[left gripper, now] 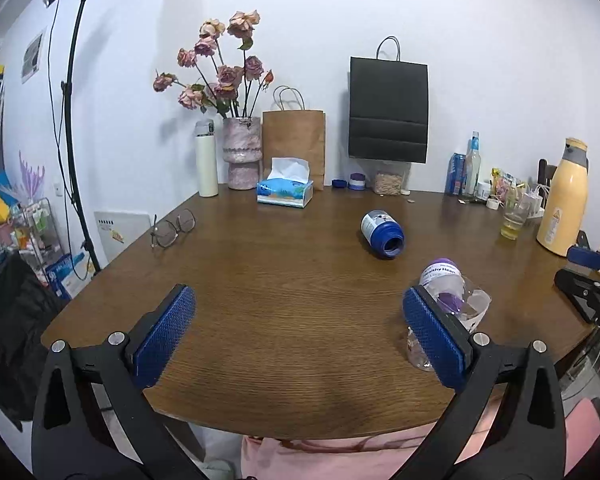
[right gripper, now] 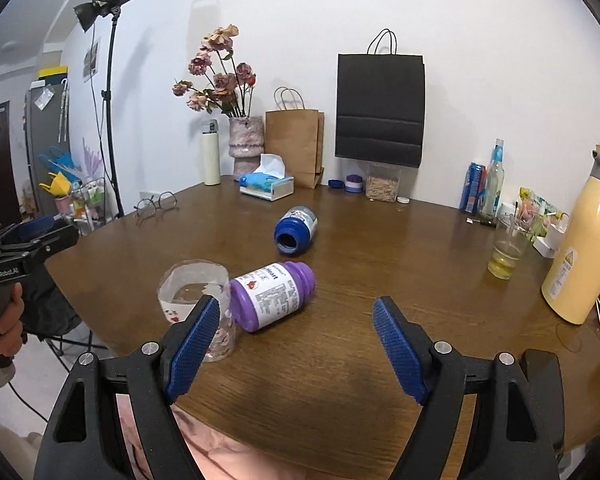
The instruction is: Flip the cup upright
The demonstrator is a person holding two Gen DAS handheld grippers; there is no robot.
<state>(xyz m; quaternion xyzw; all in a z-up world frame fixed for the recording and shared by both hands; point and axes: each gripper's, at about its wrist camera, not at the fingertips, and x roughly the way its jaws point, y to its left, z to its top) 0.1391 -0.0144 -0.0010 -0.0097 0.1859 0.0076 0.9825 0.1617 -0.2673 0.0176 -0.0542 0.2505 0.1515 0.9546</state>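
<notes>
Item: clear plastic cup [right gripper: 196, 300], standing near the front edge of the wooden table [right gripper: 340, 240], touching or just beside a purple bottle [right gripper: 274, 296] that lies on its side. Orientation: the flat top disc suggests the base faces up and the mouth rests on the table, though the transparent wall makes this hard to confirm; long axis vertical. Position relative to tools: the cup sits directly behind the left finger of the right gripper [right gripper: 296, 344], so it lies to that gripper's left and slightly ahead; in the left wrist view the cup [left gripper: 468, 304] shows behind the right finger of the left gripper [left gripper: 300, 328]. Both grippers stand wide apart, holding nothing. The cup lies between them, about equally near each. Concealed: the lower cup wall behind the blue pads [right gripper: 192, 344]. Also present: a blue bottle [right gripper: 296, 230] lying farther back.
</notes>
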